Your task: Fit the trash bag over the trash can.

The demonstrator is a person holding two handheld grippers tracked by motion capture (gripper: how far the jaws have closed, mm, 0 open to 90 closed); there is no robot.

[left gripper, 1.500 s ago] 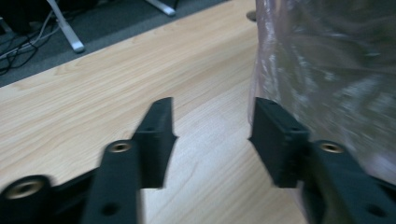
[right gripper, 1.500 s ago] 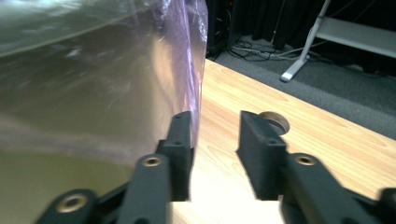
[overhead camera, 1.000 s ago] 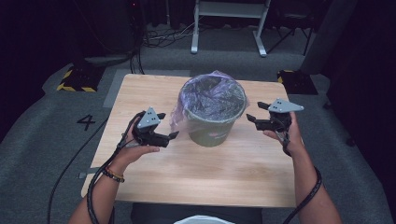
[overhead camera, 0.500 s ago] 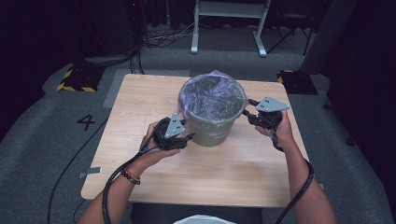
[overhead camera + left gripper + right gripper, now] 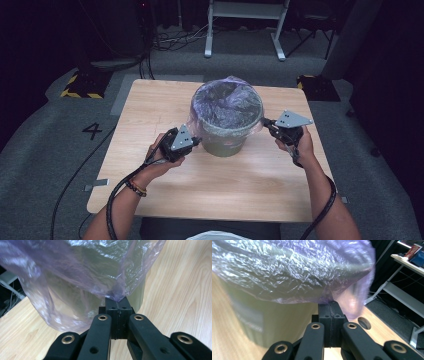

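Observation:
A grey-green bin [image 5: 224, 142] stands near the middle of the wooden table [image 5: 150, 110], lined with a thin purple plastic bag [image 5: 227, 105] folded over its rim. My left gripper [image 5: 196, 142] sits at the bin's left side, shut on the bag's hanging edge [image 5: 117, 296]. At the bin's right side my right gripper [image 5: 266, 123] is shut on the bag's edge [image 5: 327, 298] too. In both gripper views the jaws meet with the film pinched at their tips, and the bin wall [image 5: 82, 300] [image 5: 279, 317] rises just behind.
The table has a round cable hole [image 5: 364, 323] near its far right. A white metal frame [image 5: 245, 30] and cables [image 5: 170, 37] lie on the grey floor beyond. A "4" [image 5: 93, 131] is marked on the floor at left.
Both grippers moved in from either side of the bin and closed on the bag's overhanging edge; the left travelled farther, right and toward the bin.

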